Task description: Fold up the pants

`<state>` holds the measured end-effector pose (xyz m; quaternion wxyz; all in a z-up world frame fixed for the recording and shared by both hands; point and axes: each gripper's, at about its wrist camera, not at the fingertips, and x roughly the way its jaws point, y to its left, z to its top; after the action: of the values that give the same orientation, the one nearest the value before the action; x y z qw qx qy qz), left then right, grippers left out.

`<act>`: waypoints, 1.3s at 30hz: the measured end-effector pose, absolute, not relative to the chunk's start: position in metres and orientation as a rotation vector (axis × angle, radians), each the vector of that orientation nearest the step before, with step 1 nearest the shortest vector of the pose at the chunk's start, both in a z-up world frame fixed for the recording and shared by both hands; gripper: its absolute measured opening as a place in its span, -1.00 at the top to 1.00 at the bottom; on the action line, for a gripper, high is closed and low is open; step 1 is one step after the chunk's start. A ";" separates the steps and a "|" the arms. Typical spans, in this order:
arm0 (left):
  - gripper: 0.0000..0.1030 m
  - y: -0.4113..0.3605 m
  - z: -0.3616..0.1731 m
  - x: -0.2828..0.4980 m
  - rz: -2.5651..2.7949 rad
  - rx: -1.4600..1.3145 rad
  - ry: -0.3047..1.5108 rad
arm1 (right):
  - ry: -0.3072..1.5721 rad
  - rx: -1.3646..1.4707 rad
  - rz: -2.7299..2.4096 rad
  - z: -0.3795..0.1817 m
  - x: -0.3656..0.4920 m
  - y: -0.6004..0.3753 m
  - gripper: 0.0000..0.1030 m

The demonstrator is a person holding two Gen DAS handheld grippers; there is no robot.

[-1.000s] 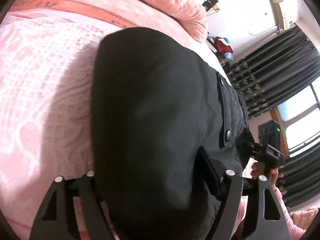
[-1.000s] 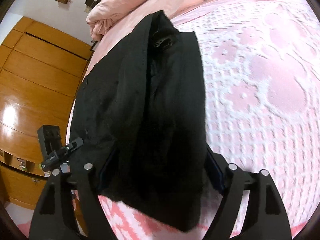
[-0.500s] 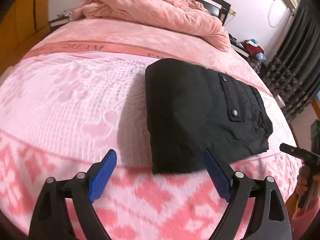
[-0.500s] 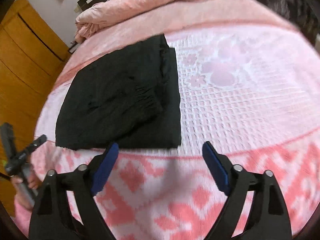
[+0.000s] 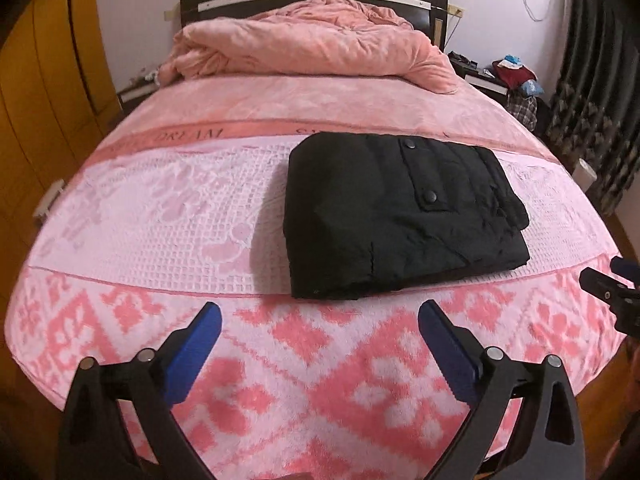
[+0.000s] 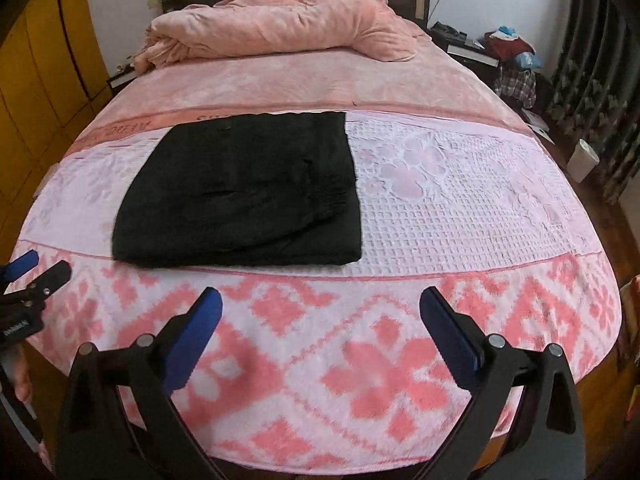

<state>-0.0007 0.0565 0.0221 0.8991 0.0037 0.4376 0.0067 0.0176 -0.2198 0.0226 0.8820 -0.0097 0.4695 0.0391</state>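
Pink bed (image 5: 140, 216) fills both my views, duvet (image 5: 312, 40) heaped at the headboard. Black pants (image 5: 396, 216) lie folded flat ahead of my left gripper (image 5: 320, 316), slightly right; ahead-left of my right gripper (image 6: 320, 300). Both jaws spread wide, holding nothing, clear of the pants

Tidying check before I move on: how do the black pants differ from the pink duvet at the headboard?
The pants lie flat, folded into a neat rectangle; the duvet is bunched in a rumpled heap. The pants are black with snap buttons; the duvet is plain pink. Both rest on the bed, untouched by either claw.
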 end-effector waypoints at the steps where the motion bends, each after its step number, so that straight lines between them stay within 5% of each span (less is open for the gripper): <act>1: -0.93 0.055 0.025 -0.004 0.020 0.014 0.897 | 0.975 -0.023 0.081 0.025 0.013 -0.218 -0.92; 39: -0.93 0.054 0.014 0.009 0.032 -0.039 0.928 | 1.038 -0.001 0.078 0.023 0.013 -0.203 -0.94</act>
<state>0.0088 0.0538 0.0141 0.8939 -0.0190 0.4476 0.0154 0.0129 -0.2027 0.0227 0.8675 -0.0005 0.4961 0.0373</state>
